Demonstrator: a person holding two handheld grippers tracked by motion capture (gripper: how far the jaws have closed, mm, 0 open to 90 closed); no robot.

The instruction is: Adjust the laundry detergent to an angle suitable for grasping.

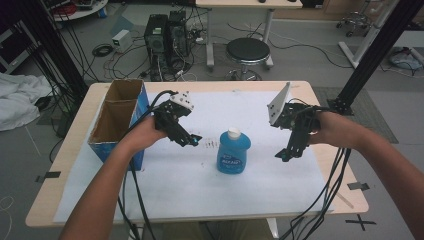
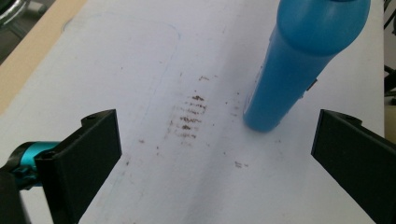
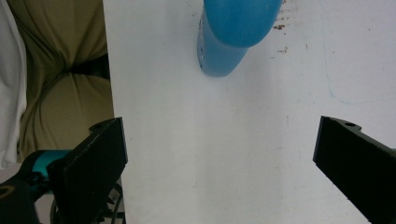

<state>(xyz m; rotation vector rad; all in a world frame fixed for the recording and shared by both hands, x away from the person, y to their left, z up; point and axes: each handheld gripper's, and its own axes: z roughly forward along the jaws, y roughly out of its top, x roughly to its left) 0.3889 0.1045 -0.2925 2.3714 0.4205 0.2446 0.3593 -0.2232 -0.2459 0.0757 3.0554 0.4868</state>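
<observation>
Bottle (image 2: 299, 60) top cut off in both gripper views; jaws wide apart, empty.

A grey floor (image 1: 310, 55) lies beyond the table (image 1: 65, 150). On it stand a black stool (image 1: 247, 51), two computer towers (image 1: 166, 35) amid loose cables (image 1: 107, 60), and a second desk (image 1: 240, 5). Dark frame posts (image 1: 372, 55) rise at both sides.

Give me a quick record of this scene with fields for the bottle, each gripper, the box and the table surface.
bottle: blue bottle, white cap, standing upright mid-table, untouched
left gripper: left gripper, open, nothing between the jaws, left of the bottle
right gripper: right gripper, open, empty, right of the bottle
box: open cardboard box at the table's left edge
surface: white sheet with brown smudges
</observation>
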